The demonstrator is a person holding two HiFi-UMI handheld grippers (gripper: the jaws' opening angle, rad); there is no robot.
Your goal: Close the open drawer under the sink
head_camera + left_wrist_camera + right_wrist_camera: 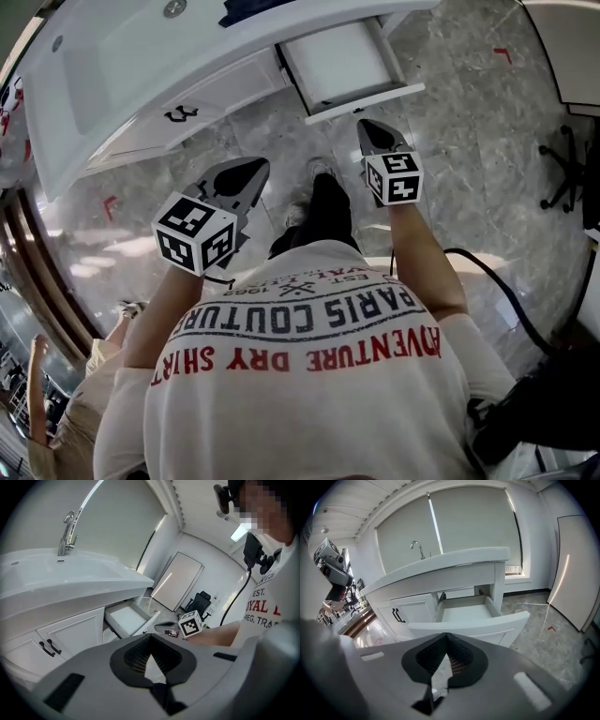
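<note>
The white vanity with its sink and faucet stands ahead of me. Under the counter's right end a shallow white drawer is pulled out, and its inside is bare. The drawer front faces my right gripper, which hangs just short of it, shut and holding nothing. In the head view the right gripper points at the drawer front. My left gripper hovers lower and to the left, before the cabinet doors, also shut and holding nothing. The left gripper view shows the open drawer to the right of the door handles.
Grey marble floor with red tape marks lies around the vanity. An office chair stands at the right, with a black cable trailing on the floor nearby. A white board leans on the far wall. Wooden steps run along the left.
</note>
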